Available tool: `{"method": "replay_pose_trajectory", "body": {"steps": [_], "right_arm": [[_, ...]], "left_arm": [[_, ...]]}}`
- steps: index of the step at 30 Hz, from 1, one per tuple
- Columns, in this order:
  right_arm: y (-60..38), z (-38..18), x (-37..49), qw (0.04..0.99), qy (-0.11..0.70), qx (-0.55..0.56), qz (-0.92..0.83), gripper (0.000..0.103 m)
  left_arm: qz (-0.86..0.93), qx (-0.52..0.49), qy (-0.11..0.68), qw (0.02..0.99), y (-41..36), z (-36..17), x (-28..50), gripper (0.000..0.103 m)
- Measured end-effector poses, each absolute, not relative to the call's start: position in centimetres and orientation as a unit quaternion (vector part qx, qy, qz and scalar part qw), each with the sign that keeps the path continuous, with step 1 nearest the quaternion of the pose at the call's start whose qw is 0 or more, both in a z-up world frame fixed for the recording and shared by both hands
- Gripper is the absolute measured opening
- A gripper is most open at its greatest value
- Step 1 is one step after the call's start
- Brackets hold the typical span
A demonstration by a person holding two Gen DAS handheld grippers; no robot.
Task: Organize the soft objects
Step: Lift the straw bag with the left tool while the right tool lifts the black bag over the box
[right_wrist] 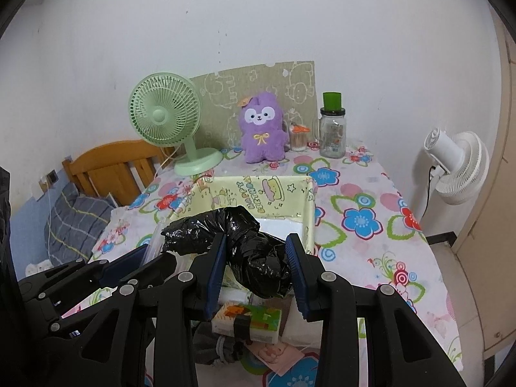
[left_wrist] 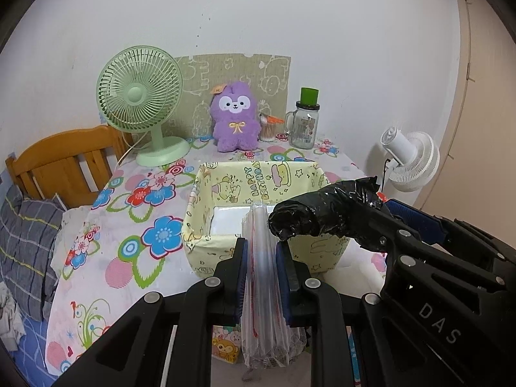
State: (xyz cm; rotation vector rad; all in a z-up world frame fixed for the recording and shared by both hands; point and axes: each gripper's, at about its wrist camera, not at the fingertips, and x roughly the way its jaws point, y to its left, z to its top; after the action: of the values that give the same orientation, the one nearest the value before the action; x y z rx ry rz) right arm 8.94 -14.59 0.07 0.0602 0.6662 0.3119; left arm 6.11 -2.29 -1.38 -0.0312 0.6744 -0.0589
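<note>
The left gripper (left_wrist: 262, 254) has its jaws pinched nearly together on a clear, crinkly plastic bag pack with red print (left_wrist: 262, 277), which hangs slack below the pads. The right gripper (right_wrist: 254, 259) stands a little wider, clamped on a black, glossy roll of bin-bag plastic (right_wrist: 238, 245) bent into a loose curl. Both bundles hang in the air over the near side of the table with the floral cloth (right_wrist: 364, 193), just in front of the pale yellow fabric box printed "Happy Birthday" (left_wrist: 258, 183), which sits near the table's middle and looks empty, its white floor showing.

Both things are likely very light and limp: thin film that crumples, sags and slips on itself. The clear pack is best held as it is, across its folded middle, so that the layers stay together; a pinch at 1 edge would probably let sheets slide out. The black roll is thicker and springier, and a grip at its bend, as now, should keep it from uncurling. Its free end juts toward the left gripper and reaches over the box's near rim.

At the far edge stand a purple plush animal (left_wrist: 234, 116), a green desk fan (left_wrist: 142, 96) and a glass jar with a green lid (left_wrist: 304, 122), well apart from both grippers.
</note>
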Motion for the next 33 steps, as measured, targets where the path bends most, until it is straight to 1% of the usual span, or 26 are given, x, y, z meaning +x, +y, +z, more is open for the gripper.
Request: {"method": "replay_pose_trajectory", "body": {"steps": [14,33], "right_arm": [[-14.1,0.6,10.9,0.931,0.329,0.037,0.152,0.041],[-13.5,-0.1,15.8,0.928,0.34,0.045,0.147,0.041]], "left_arm": [[-0.027,-0.017,0.329,0.944,-1.7,-0.9,8.3,0.016],[-0.024,-0.012,0.332,0.943,-1.2,-1.4,12.8,0.016]]}}
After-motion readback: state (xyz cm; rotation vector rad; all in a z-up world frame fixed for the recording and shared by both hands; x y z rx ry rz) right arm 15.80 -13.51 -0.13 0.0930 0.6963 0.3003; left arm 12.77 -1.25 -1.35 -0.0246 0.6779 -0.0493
